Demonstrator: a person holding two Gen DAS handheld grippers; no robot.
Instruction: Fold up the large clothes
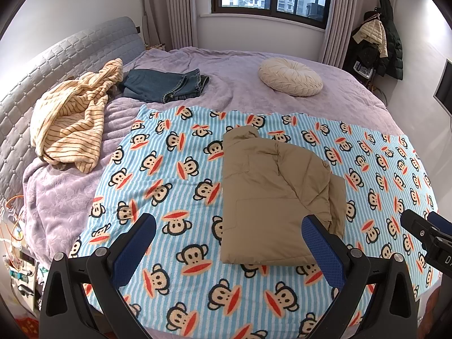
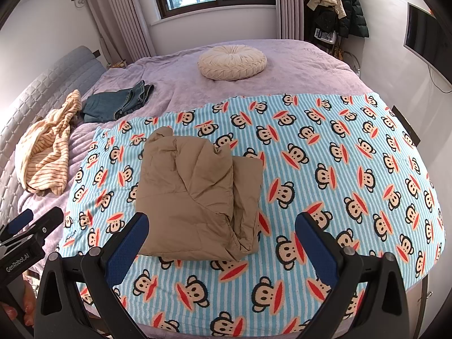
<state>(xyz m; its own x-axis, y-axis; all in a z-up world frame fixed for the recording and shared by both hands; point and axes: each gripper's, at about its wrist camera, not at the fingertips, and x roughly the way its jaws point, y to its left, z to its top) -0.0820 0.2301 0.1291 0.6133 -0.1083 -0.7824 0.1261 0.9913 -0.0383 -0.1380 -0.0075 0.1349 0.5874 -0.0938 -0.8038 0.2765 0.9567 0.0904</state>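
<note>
A tan padded jacket (image 1: pixel 271 195) lies folded into a compact bundle on the blue striped monkey-print blanket (image 1: pixel 175 169). The right wrist view shows the same jacket (image 2: pixel 192 192) left of centre on the blanket (image 2: pixel 339 169). My left gripper (image 1: pixel 228 243) hovers open just short of the bundle's near edge, its right finger overlapping the jacket's corner in the image. Also open and holding nothing, my right gripper (image 2: pixel 221 240) hangs in front of the bundle's near right corner. Each gripper shows at the edge of the other's view: the right gripper (image 1: pixel 429 231), the left gripper (image 2: pixel 25 226).
On the purple bedspread (image 1: pixel 226 73) lie a crumpled cream striped garment (image 1: pixel 73 115), folded blue jeans (image 1: pixel 163 84) and a round cream cushion (image 1: pixel 291 76). A grey padded headboard (image 1: pixel 56 56) runs along the left. Coats hang on a rack (image 1: pixel 378 36) by the window.
</note>
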